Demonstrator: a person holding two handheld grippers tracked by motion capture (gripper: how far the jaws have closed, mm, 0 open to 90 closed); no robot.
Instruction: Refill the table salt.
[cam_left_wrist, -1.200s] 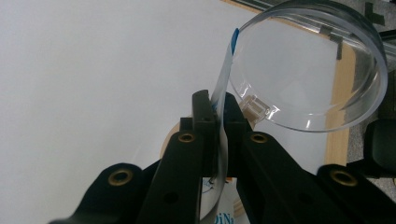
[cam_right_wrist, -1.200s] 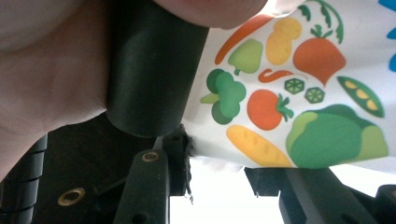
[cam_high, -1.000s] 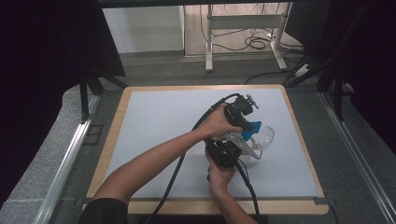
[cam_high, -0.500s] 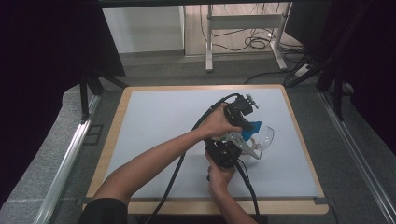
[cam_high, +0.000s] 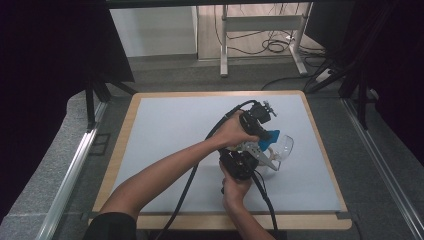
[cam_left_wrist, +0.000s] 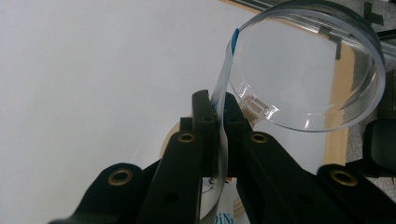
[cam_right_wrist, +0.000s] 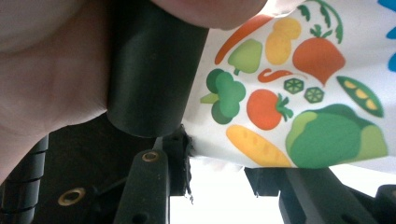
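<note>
**Two claws working a printed pouch beside a clear lid**

The person is leaning both forearms in over the counter (cam_high: 165, 135), a pale sheet with a wooden border, and both hands are meeting right of its middle. The left claw (cam_high: 264, 131) is sitting farther from the person, with the left hand (cam_high: 235, 131) wrapped around its black body; the right claw (cam_high: 250, 157) is sitting nearer, with the right hand (cam_high: 235, 187) holding it from below. Black cables are trailing back from each toward the person's edge.

Between the two claws a white pouch with blue on it (cam_high: 267, 139) is being held just above the counter. In the left gripper view the left claw (cam_left_wrist: 217, 109) is pinching it — the jaws are standing almost together, with the thin white film (cam_left_wrist: 223, 79) running up edge-on from between them, a blue tip at its top. Just behind the film a clear round lid (cam_left_wrist: 308, 70) is lying, its rim touching or nearly touching the pouch; from above, the lid (cam_high: 282, 147) is showing at the right of the hands.

In the right gripper view the pouch's face (cam_right_wrist: 299, 88) is hanging close to the camera, printed with vegetables — a carrot, broccoli, a tomato, a pea pod. The right claw (cam_right_wrist: 219, 172) is standing part open, the pouch's lower edge crossing above the gap; whether its pads are pressing on the film I cannot tell.
</note>
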